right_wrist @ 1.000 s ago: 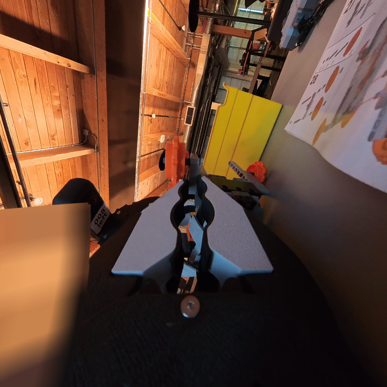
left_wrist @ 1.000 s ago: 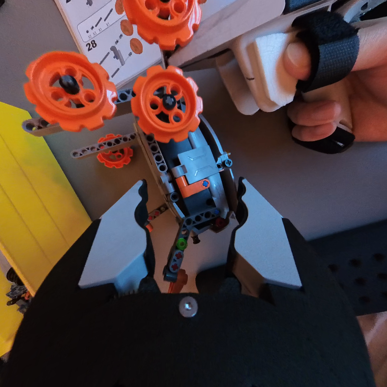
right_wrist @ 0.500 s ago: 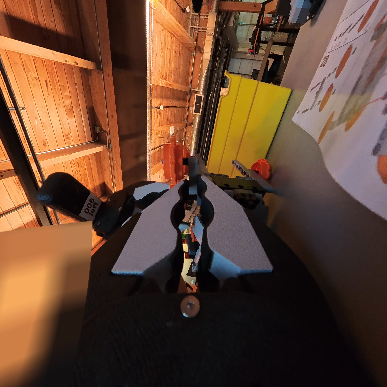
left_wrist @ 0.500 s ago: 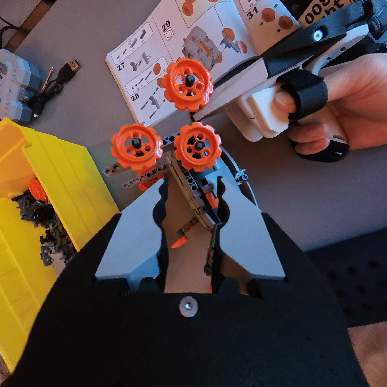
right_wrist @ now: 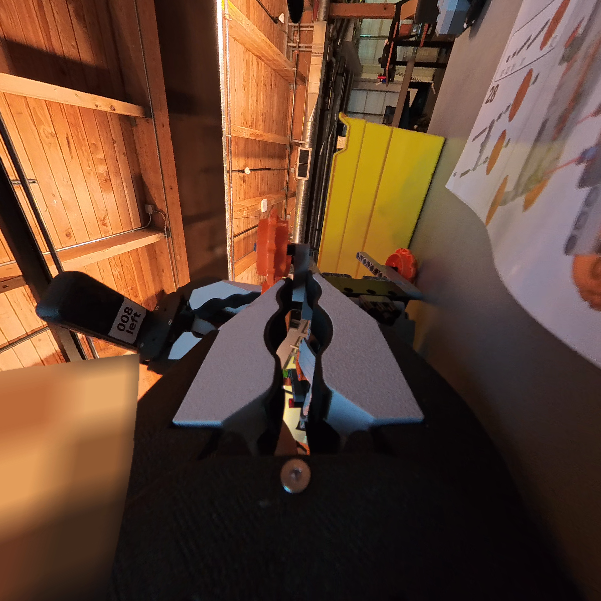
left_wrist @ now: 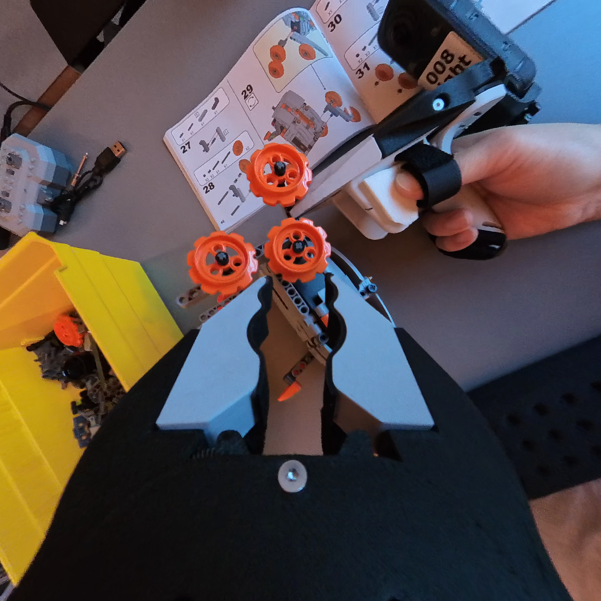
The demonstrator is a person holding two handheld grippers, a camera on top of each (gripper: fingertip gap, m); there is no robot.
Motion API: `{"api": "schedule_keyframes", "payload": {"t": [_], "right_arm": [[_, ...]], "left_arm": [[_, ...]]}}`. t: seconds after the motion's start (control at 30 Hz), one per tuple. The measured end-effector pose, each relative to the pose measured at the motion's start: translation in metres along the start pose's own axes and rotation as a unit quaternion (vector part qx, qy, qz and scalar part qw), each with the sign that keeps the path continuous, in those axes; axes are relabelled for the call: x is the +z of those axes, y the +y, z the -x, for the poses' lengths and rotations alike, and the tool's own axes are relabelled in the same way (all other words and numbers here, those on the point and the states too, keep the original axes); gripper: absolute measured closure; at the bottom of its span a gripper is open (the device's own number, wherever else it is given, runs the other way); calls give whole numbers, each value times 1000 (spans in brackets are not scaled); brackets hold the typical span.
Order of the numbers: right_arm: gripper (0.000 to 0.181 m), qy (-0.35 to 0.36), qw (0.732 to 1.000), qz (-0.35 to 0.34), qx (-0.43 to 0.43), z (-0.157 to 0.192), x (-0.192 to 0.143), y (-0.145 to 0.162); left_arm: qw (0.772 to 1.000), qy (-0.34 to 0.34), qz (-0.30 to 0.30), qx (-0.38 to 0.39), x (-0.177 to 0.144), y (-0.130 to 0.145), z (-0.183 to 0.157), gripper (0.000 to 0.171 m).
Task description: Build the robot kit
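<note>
Right gripper (right_wrist: 297, 286) clamped on model (left_wrist: 300, 305); left gripper (left_wrist: 297, 286) jaws parted around model. Booklet (left_wrist: 260, 107) behind model, yellow bin (left_wrist: 107, 292) beside.

A grey table (left_wrist: 439, 318) bore an open instruction booklet (left_wrist: 260, 107), a yellow bin (left_wrist: 97, 309), and a grey block (left_wrist: 26, 182) with cables (left_wrist: 87, 182).
</note>
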State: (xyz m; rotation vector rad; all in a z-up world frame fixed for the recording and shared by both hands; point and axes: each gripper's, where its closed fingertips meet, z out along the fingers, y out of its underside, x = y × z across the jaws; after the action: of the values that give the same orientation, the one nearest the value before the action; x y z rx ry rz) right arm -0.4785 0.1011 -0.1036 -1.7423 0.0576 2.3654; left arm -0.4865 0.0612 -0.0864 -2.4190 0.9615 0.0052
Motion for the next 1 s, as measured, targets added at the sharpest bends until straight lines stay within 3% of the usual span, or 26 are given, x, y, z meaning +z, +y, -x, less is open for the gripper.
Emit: {"api": "schedule_keyframes", "payload": {"t": [0.33,0.57,0.73,0.8,1.0], "right_arm": [[173,2,1000,18,-2,-1,2,1],[173,1,1000,17,-8,-1,3,1],[173,-1,1000,23,-10,-1,4,2],[173,2,1000,23,-15,-2,4,2],[173,8,999,24,-20,-4,4,2]], "left_arm": [[999,-8,-27,-20,-14,-3,13,142],[997,-53,-47,-44,-24,21,22,139],[992,11,-90,-84,-28,25,11,135],[991,17,-96,-93,-25,22,19,122],[965,96,-119,-212,-11,-1,18,109]]}}
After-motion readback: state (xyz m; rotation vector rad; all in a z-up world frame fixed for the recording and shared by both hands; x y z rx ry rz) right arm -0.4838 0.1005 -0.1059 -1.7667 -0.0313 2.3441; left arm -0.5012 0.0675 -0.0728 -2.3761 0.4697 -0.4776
